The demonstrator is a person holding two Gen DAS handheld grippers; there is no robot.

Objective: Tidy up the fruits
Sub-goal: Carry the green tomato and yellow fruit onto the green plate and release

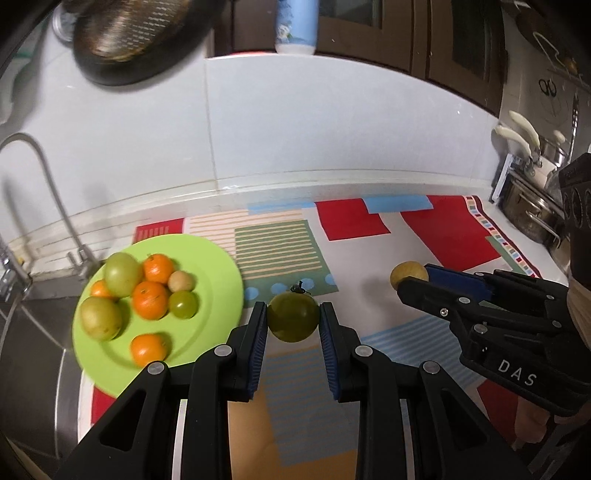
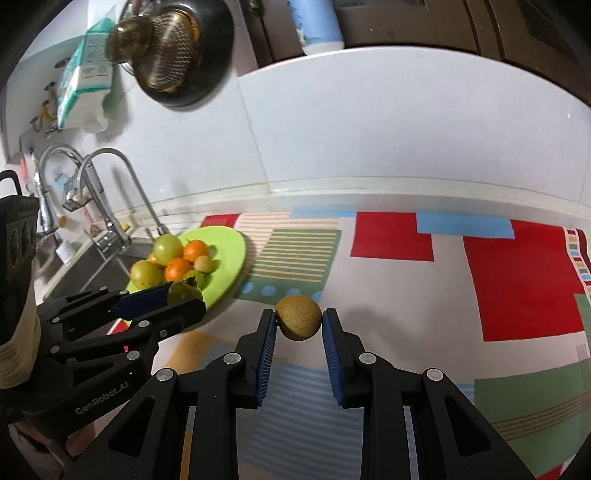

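My left gripper (image 1: 293, 317) is shut on a green tomato (image 1: 293, 316) with a dark stem, held above the patterned mat. In the right wrist view that tomato (image 2: 184, 291) sits between the left gripper's blue pads near the plate's edge. My right gripper (image 2: 299, 321) is shut on a small brown speckled round fruit (image 2: 298, 317); from the left wrist view the same fruit (image 1: 408, 274) shows at the right gripper's tips. A lime-green plate (image 1: 218, 266) at the left holds several oranges (image 1: 149, 300), green fruits (image 1: 122, 274) and a small tan one.
A colourful patterned mat (image 1: 354, 221) covers the counter. A sink with a curved tap (image 1: 44, 177) lies left of the plate. Pots and utensils (image 1: 532, 206) crowd the far right. A dark pan (image 1: 133, 40) and a blue-white bottle (image 1: 297, 26) hang above the white wall.
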